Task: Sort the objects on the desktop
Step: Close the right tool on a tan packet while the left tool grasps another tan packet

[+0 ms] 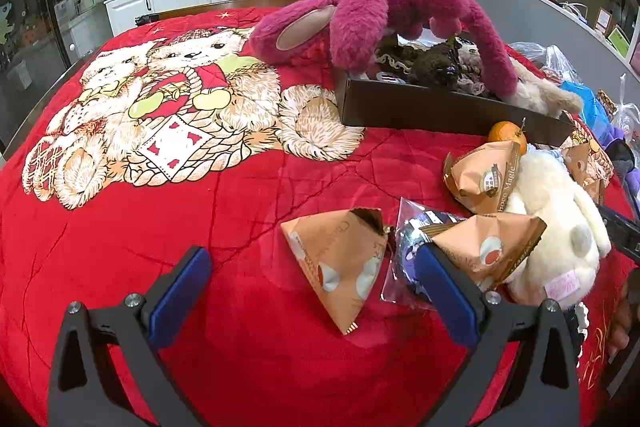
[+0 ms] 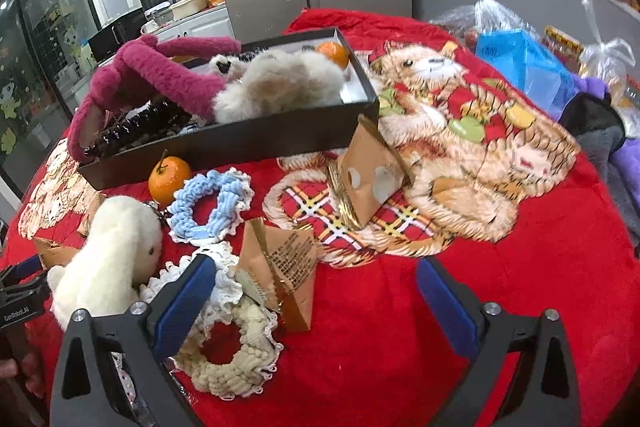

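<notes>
A red blanket [image 1: 240, 267] printed with teddy bears covers my desk and carries everything else. Toward the far side sits a dark box [image 2: 240, 143], with a magenta plush toy [image 1: 384, 3] draped over its rim, a beige fluffy toy [image 2: 280, 87] lying inside it, and one orange [image 2: 334, 53] in its far corner. A white plush toy [image 2: 108, 259] lies in front of the box, near a second orange [image 2: 169, 179] that rests just beside the box wall. Tan pyramid-shaped snack packets are scattered on the blanket: one [image 1: 340, 267] lies between the fingers of my left tongs [image 1: 312, 279], another [image 2: 280, 267] stands near my right tongs [image 2: 316, 291]. A blue scrunchie [image 2: 212, 203] and a cream scrunchie [image 2: 228, 351] lie by the white toy. Both tongs are spread wide and grip nothing.
</notes>
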### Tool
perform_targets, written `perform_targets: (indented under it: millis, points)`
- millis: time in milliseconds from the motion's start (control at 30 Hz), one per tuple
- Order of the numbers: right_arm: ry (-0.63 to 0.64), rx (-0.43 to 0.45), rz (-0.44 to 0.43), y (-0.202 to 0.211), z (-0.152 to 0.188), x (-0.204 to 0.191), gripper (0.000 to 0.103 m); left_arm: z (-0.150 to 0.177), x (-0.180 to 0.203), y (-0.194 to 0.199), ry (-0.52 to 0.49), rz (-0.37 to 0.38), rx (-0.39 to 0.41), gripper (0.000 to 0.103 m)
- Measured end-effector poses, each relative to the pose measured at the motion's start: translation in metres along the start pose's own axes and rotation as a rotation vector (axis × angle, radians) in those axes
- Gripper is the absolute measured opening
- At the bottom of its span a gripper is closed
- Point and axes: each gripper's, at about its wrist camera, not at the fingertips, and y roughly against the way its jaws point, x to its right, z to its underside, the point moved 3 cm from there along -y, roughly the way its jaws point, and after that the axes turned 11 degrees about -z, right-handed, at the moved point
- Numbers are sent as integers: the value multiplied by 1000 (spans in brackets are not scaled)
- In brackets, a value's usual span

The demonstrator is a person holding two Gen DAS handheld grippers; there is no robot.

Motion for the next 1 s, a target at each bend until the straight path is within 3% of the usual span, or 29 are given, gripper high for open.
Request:
perform_targets:
  millis: [133, 167, 233, 300, 367, 500, 733, 1000]
  points:
    - [1, -3, -53, -2, -1, -3, 61, 0, 2, 2, -10, 8, 9, 99]
    - [5, -7, -56, -3, 0, -5, 52, 0, 4, 4, -17, 14, 16, 94]
    - [-3, -13, -68, -5, 0, -5, 45, 0, 7, 7, -36, 29, 32, 84]
    - [-9, -8, -64, -3, 0, -4, 36, 1, 11, 10, -49, 51, 44, 66]
    - [-32, -5, -83, -1, 0, -1, 33, 1, 12, 12, -53, 62, 53, 52]
    - [-21, 16, -64, 7, 0, -3, 32, 1, 9, 12, -41, 76, 50, 45]
    - [-5, 56, -66, 22, -5, -7, 32, 4, 4, 18, -33, 83, 60, 45]
    - [29, 119, -91, 48, -14, -24, 32, -8, 0, 60, -20, 74, 156, 45]
